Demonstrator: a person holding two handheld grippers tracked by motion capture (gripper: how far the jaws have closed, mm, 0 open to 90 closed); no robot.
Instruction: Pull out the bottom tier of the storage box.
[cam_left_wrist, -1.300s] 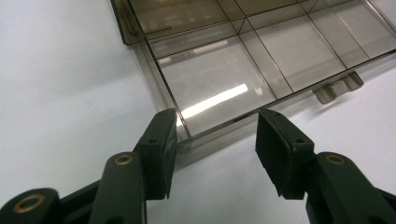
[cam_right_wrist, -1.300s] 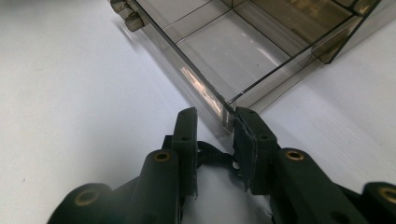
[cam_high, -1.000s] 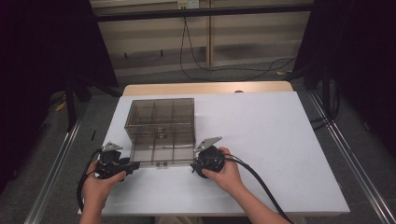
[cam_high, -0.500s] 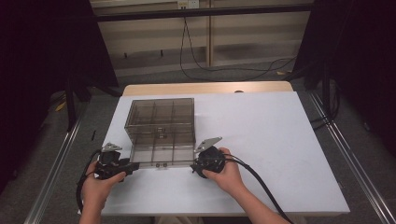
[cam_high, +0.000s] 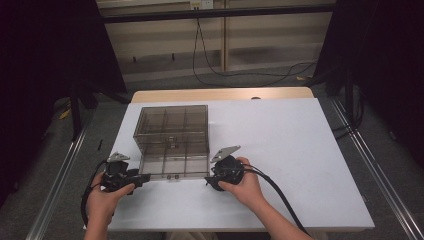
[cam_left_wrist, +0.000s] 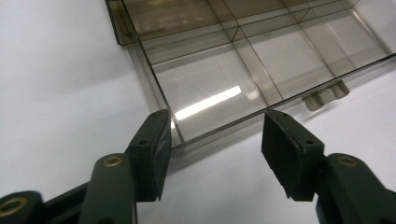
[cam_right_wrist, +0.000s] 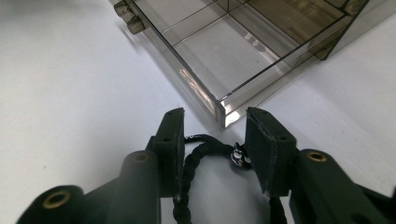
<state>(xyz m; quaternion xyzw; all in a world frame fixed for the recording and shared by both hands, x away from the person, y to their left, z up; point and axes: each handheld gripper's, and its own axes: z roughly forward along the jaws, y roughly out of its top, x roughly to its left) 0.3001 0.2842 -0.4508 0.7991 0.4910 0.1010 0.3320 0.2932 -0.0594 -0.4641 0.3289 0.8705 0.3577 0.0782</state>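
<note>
Smoky translucent plastic organizer box, hard and glossy, with thin dividers cutting it into rectangular compartments, lies on the left half of the matte white tabletop; its flat open tray stretches toward the person, two small latch tabs on the near edge. Wide bare table lies to the right of the box, only a narrow strip to its left. In the left gripper view, the left gripper has its black jaws spread, and they have just been opening; the tray's near left corner sits between them, close against one pad, though contact cannot be told. In the right gripper view, the right gripper also has spread jaws that have just been opening, the near right corner poised just at their tips without touching, above a black braided cord.
</note>
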